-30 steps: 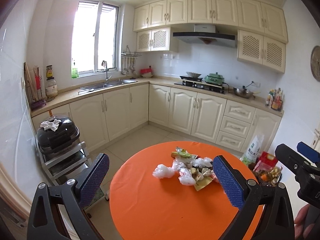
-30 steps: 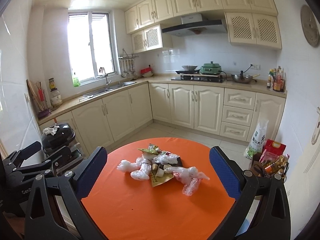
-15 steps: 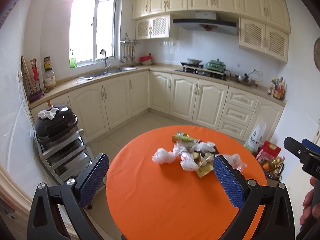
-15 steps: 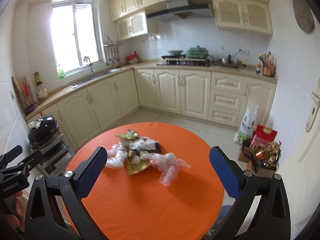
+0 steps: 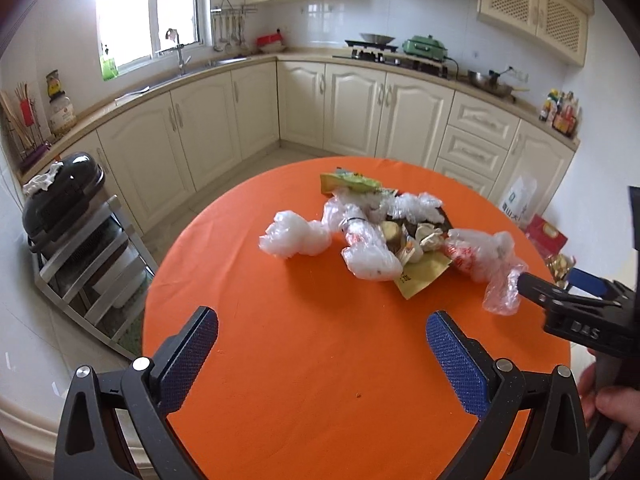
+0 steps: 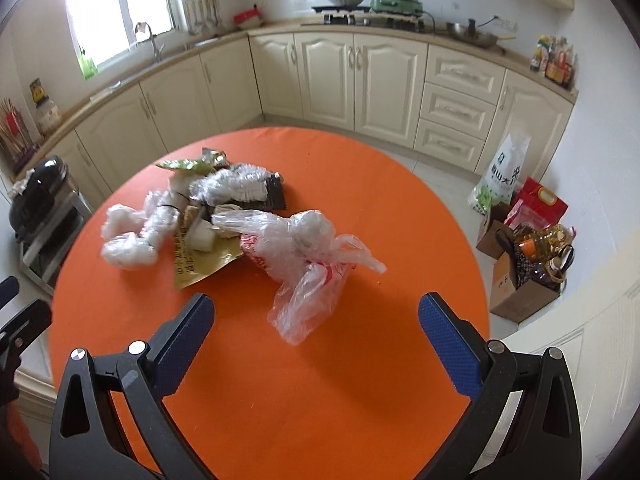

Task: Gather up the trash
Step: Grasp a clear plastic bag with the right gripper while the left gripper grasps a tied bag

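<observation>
The right gripper (image 6: 316,328) hangs wide open and empty over the orange table (image 6: 360,380); the left gripper (image 5: 322,340) gapes likewise. Just ahead of their fingers lies the trash pile (image 6: 224,216): crumpled clear plastic bags, a gold wrapper, green packaging. Far right, a cardboard box (image 6: 520,280) holds oil bottles.

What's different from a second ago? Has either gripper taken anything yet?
Both grippers, left and right, moved forward and tilted down toward the trash pile on the orange table. Nothing taken: both stay open and empty, and the pile lies unchanged.
</observation>
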`<state>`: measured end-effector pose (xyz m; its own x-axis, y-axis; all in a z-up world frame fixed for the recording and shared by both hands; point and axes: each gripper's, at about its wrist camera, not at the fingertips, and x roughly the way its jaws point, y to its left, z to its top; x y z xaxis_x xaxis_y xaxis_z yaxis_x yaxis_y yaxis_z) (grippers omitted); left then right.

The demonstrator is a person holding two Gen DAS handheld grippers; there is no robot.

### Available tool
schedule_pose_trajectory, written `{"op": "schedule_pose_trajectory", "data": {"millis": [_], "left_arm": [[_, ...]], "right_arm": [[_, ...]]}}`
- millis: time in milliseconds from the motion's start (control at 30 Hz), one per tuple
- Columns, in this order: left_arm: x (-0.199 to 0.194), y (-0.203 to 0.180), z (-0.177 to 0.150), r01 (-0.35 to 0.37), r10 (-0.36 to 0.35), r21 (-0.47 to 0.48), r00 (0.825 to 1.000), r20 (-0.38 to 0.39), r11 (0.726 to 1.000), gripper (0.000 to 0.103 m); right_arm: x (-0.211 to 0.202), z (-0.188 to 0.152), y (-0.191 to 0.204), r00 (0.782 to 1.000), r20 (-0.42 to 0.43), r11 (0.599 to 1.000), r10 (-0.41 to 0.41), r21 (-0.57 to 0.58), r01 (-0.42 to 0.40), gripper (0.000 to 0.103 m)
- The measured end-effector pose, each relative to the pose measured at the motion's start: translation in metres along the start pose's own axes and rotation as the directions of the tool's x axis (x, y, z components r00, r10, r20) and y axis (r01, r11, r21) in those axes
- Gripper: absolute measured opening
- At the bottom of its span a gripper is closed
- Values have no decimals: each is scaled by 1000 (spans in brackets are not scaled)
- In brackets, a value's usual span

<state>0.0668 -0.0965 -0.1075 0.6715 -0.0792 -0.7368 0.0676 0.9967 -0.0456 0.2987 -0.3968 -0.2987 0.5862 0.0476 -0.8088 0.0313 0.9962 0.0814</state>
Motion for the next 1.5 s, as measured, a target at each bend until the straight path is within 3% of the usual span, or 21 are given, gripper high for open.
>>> {"op": "schedule_pose_trajectory", "data": {"millis": [100, 267, 300, 367, 467, 733, 900, 967, 1000, 1133, 1233, 1500], "left_arm": [[22, 1, 28, -3, 3, -2, 1000, -24, 1000, 102], [58, 3, 60, 3, -3, -3, 999, -52, 1000, 102], [65, 3, 65, 4, -4, -2, 999, -53, 1000, 102], [78, 4, 71, 6, -6, -3, 998, -56, 1000, 102], [95, 8, 85, 4, -4, -1, 998, -59, 1000, 102], [141, 11, 105, 29, -28, 14, 998, -64, 999, 102], [189, 1, 116, 31, -26, 42, 993, -117, 999, 101], [212, 0, 125, 45, -37, 48, 987, -156, 998, 97], [222, 2, 127, 56, -49, 43, 985, -164, 998, 89], [250, 19, 139, 144, -145, -18, 969, -199, 989, 39], [265, 30, 147, 177, -182, -41, 961, -210, 983, 31], [254, 54, 141, 222, -223, -22, 962, -160, 975, 30]], "right_arm": [[25, 11, 2, 1000, -29, 1000, 3, -26, -4, 103], [72, 23, 17, 995, -93, 986, -22, -165, 6, 100], [82, 24, 18, 994, -108, 984, -21, -179, 1, 96], [96, 24, 15, 989, -144, 985, 22, -167, -46, 74], [94, 21, 13, 990, -129, 986, 58, -150, -77, 62], [72, 9, 1, 989, -102, 989, 110, -88, -119, 59], [71, 10, 3, 988, -108, 989, 107, -95, -118, 59], [72, 12, 4, 988, -111, 988, 107, -98, -118, 59], [73, 13, 4, 988, -110, 988, 106, -99, -117, 59], [72, 14, 3, 989, -108, 988, 103, -100, -114, 59], [70, 14, 2, 989, -106, 988, 108, -97, -118, 59], [52, 9, -3, 987, -79, 987, 137, -69, -143, 58]]}}
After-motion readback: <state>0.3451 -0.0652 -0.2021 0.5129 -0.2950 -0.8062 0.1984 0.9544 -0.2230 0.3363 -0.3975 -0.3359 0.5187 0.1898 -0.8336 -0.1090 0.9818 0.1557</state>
